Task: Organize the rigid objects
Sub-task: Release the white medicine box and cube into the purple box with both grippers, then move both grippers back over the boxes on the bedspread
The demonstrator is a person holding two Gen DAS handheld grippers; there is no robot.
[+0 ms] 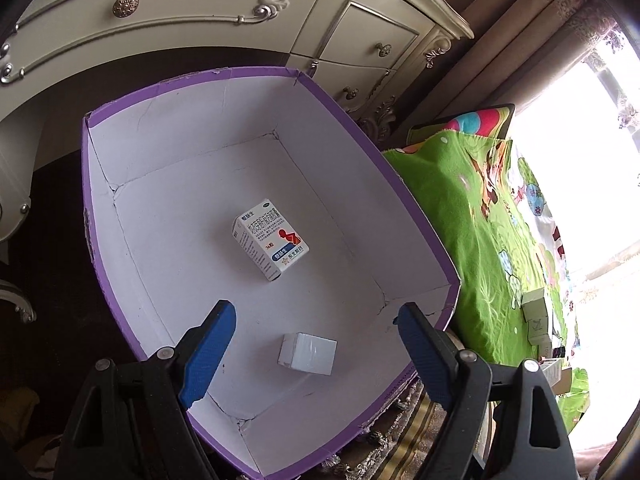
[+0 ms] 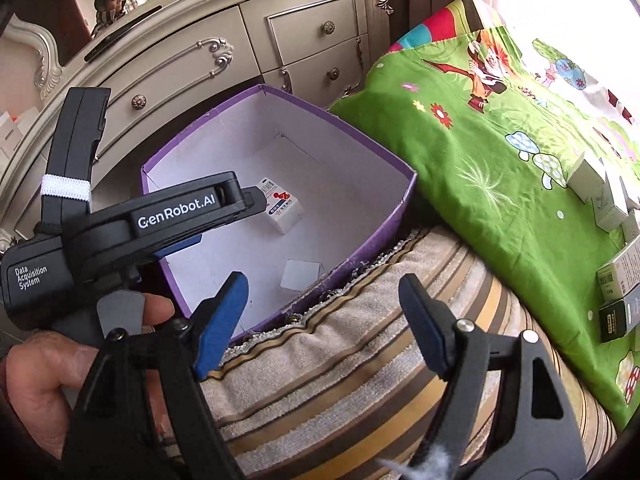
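my left gripper (image 1: 316, 344): jaws apart, empty, over purple bin (image 1: 384, 168) | my right gripper (image 2: 322, 320): apart, empty | two cartons binned (sorted): printed carton (image 1: 270, 240), plain carton (image 1: 308, 354)

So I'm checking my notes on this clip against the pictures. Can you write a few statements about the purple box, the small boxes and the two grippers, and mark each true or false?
1. The purple box holds two small boxes. True: a printed box and a plain white box.
2. The left gripper is shut on the white box. False: its jaws stand open above it, nothing gripped.
3. The right gripper is open and holds nothing. True.
4. More small boxes lie on the green cloth. True.
5. The printed box lies outside the purple box. False: it lies on the box's floor.
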